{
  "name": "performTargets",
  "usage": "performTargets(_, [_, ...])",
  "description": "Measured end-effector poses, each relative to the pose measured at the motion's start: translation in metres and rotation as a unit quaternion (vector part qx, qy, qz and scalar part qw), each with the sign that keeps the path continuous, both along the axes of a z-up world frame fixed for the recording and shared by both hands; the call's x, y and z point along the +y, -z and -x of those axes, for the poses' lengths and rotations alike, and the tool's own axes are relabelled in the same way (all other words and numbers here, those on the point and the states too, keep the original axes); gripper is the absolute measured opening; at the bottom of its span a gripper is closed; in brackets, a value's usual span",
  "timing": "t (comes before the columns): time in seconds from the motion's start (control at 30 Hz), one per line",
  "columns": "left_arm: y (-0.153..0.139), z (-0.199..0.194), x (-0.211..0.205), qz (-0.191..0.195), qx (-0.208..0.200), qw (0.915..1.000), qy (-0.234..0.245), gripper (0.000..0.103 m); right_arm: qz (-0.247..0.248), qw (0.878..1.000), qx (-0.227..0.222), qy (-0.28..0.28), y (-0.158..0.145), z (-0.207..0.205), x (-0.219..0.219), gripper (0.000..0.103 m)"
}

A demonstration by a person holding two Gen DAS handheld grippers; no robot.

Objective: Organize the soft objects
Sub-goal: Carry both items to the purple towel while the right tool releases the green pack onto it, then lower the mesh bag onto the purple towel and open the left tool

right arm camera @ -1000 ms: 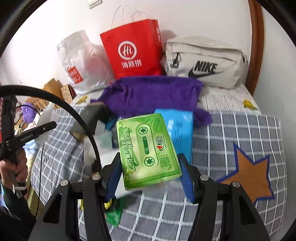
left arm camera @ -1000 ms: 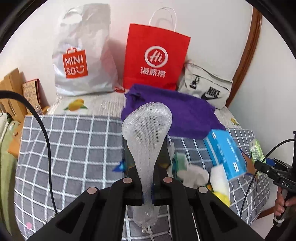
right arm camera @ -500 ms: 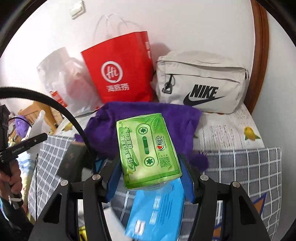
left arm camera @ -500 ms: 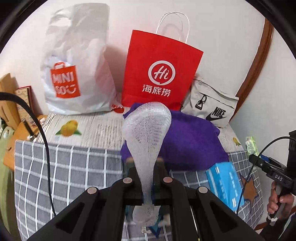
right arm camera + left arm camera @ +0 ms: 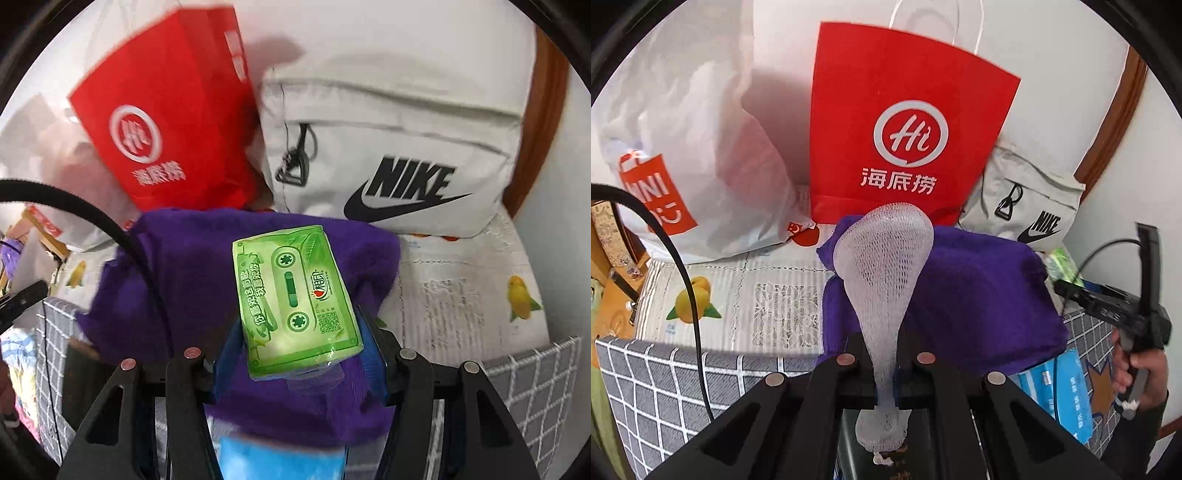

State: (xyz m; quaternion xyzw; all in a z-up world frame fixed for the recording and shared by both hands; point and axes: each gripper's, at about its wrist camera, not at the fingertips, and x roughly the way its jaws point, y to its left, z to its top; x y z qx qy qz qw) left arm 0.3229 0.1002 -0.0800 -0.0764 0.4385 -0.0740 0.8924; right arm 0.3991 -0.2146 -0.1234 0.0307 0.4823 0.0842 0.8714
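My left gripper [image 5: 885, 363] is shut on a white foam net sleeve [image 5: 884, 266], which stands up between the fingers in front of the red paper bag [image 5: 905, 122]. My right gripper [image 5: 297, 343] is shut on a green tissue pack [image 5: 295, 299] with a cassette print, held above a purple towel [image 5: 192, 291]. The same purple towel [image 5: 982, 291] lies on the bed just past the net sleeve. In the left wrist view the right gripper [image 5: 1108, 302] shows at the right edge, held by a hand [image 5: 1137, 373].
A white plastic bag [image 5: 690, 147] stands left of the red paper bag [image 5: 170, 122] against the wall. A beige Nike bag [image 5: 391, 158] leans at the right. Blue tissue packs [image 5: 1060, 391] lie on the grey checked blanket [image 5: 665, 398]. A wooden bed frame [image 5: 1115, 122] runs up the right.
Both grippers moved toward the bags at the wall with their loads still held. The red bag and the Nike bag now look much larger, and the purple towel lies right under the fingers.
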Motion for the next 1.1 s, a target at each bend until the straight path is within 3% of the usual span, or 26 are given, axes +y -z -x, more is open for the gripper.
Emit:
performTargets(0.17, [0.013, -0.014, -0.003, -0.005, 0.017, 0.9998, 0.011, 0.005, 0.012, 0.999, 0.037, 0.002, 0.029, -0.033, 0.0, 0.058])
performTargets(0.53, [0.033, -0.039, -0.009, -0.003, 0.046, 0.9987, 0.025, 0.005, 0.046, 0.997, 0.058, -0.011, 0.057, -0.063, 0.006, 0.06])
performTargets(0.87, [0.053, -0.07, -0.024, 0.015, 0.091, 0.9946, 0.048, 0.005, 0.029, 0.998, 0.055, -0.023, 0.04, -0.046, -0.002, 0.073])
performTargets(0.93, [0.056, -0.078, -0.03, 0.014, 0.094, 0.9942, 0.051, 0.005, 0.036, 0.998, 0.045, -0.025, 0.032, -0.038, -0.001, 0.082])
performTargets(1.1, [0.065, -0.099, -0.043, 0.008, 0.107, 0.9924, 0.06, 0.005, 0.035, 0.999, 0.024, -0.029, 0.013, -0.014, 0.0, 0.082])
